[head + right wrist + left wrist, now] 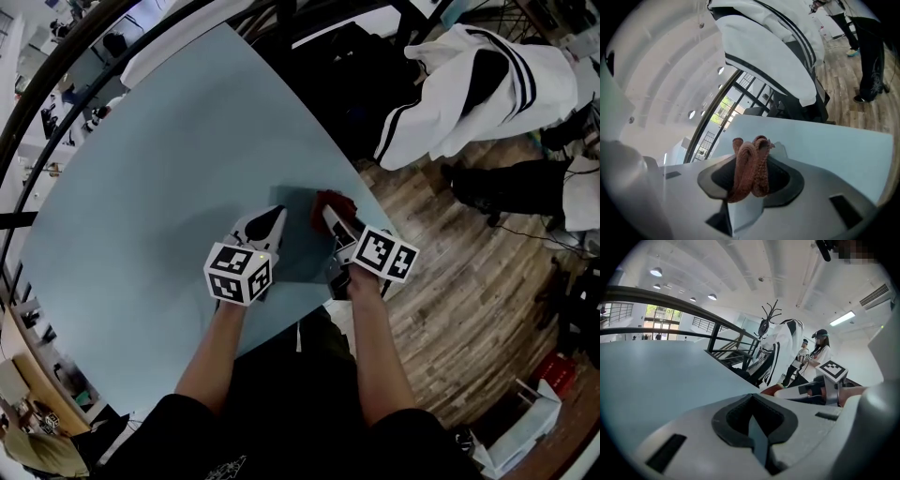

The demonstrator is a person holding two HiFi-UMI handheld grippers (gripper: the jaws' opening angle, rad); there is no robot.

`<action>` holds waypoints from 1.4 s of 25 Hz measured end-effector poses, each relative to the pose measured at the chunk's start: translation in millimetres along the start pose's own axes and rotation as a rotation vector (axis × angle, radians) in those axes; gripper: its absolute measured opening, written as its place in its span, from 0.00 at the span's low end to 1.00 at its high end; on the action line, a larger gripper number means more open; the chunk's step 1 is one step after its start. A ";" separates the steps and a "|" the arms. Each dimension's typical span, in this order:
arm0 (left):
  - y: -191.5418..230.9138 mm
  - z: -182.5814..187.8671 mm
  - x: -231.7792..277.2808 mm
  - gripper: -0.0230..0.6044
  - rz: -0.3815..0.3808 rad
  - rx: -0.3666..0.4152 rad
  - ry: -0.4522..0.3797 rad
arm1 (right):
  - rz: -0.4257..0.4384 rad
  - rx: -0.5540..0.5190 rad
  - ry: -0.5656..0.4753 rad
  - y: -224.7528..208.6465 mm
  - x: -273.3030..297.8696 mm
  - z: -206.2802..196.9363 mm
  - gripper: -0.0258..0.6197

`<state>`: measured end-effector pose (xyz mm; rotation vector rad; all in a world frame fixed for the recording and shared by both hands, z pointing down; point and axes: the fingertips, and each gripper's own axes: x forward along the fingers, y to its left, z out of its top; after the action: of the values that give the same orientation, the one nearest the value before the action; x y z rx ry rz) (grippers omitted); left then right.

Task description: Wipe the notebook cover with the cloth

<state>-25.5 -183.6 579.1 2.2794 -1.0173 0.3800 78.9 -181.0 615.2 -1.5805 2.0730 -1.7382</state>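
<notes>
A dark grey-blue notebook (298, 251) lies flat on the pale blue table (159, 187) near its front right edge. My right gripper (328, 217) is over the notebook's far right part, shut on a bunched red-brown cloth (330, 200). In the right gripper view the cloth (751, 166) sticks up from between the jaws of the right gripper (747, 183). My left gripper (272, 217) points at the notebook's left edge. In the left gripper view the left gripper (752, 420) has its jaws together with nothing clearly held; the notebook is hidden there.
A white jacket with black stripes (487, 84) hangs over a dark chair past the table's right edge. Wooden floor (450, 300) lies to the right. A black railing (670, 298) runs behind the table. Two people (816, 355) stand far off.
</notes>
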 end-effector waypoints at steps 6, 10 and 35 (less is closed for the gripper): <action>12.4 -1.3 -17.1 0.05 0.041 -0.008 -0.008 | 0.044 -0.021 0.043 24.6 12.2 -21.1 0.27; 18.9 -4.8 -29.2 0.05 0.060 -0.014 -0.013 | 0.067 -0.030 0.069 38.2 19.8 -37.4 0.27; 29.8 -17.2 -33.8 0.05 0.075 -0.028 0.020 | 0.066 -0.011 0.124 43.7 44.4 -68.7 0.27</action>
<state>-70.5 -168.9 588.4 2.2130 -1.0934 0.4157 -10.7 -166.1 634.0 -1.4239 2.1655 -1.8493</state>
